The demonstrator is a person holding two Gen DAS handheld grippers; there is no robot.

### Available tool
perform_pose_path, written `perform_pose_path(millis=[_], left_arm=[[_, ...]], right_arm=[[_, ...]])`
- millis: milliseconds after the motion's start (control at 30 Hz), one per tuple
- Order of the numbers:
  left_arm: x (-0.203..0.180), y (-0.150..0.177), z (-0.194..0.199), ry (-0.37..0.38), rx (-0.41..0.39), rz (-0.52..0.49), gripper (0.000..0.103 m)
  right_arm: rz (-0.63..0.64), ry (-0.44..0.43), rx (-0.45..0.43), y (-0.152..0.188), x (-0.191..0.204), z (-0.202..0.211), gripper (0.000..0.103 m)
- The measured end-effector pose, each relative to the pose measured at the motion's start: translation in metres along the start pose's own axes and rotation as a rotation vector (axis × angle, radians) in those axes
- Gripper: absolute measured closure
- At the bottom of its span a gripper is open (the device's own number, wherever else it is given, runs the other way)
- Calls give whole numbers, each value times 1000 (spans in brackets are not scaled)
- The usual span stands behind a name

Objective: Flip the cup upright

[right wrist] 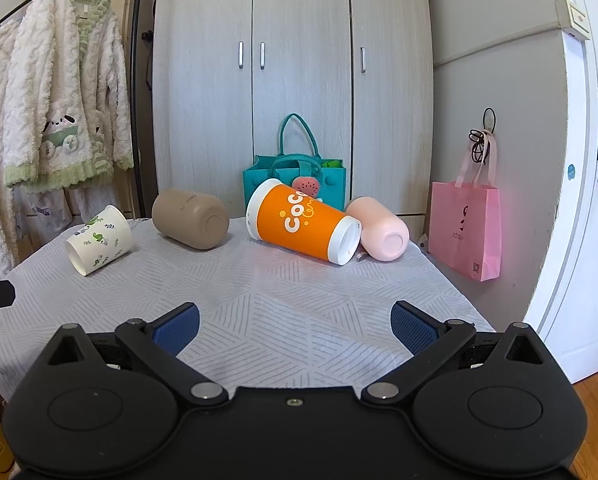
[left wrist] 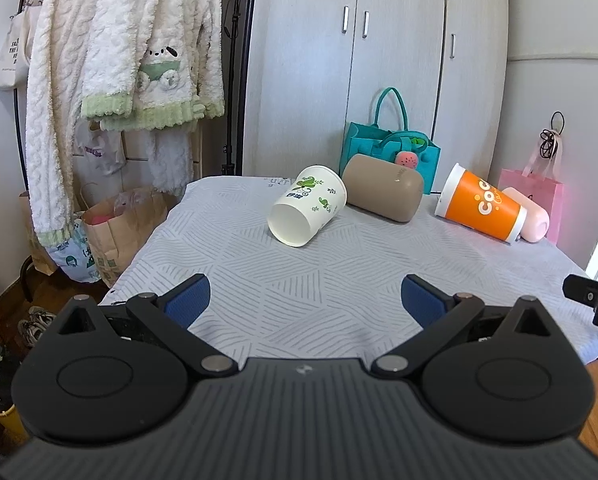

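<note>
Four cups on their sides, orange cup (right wrist: 303,222) central, right claw (right wrist: 295,328) spread

A home bedroom: wardrobe (right wrist: 291,80), hanging fleece robes (left wrist: 111,60), cloth-covered table (right wrist: 259,300).

— Any lettering you can read?
— White letters "coc" on the orange paper cup with white rims (right wrist: 303,222), lying on its side; the rest curves out of sight.
— Anything else?
— Dark print on the cream canvas tote bag (left wrist: 13,54) and on the pink paper gift bag (right wrist: 465,228), both too small to read.
</note>
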State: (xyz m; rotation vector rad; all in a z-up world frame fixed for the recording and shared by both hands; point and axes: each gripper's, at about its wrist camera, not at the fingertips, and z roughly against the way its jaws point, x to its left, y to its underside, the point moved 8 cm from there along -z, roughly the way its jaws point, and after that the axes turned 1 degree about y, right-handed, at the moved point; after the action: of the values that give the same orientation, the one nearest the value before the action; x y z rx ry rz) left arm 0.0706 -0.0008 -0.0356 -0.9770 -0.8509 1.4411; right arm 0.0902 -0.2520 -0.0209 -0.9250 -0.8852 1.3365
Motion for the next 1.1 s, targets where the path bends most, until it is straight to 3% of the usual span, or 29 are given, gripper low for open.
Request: perform_pose_path(millis=[267, 567, 1100], left_arm=[[8, 2, 1, -23, -9, 21, 0], [7, -3, 9, -14, -56, 10, 0], [3, -3, 11, 2, -68, -6, 0]], right_arm=[[-10, 10, -24, -6, 0, 5, 0], [-7, 10, -28, -7, 0, 7, 0], [-2, 10, -23, -5, 2, 7, 0]])
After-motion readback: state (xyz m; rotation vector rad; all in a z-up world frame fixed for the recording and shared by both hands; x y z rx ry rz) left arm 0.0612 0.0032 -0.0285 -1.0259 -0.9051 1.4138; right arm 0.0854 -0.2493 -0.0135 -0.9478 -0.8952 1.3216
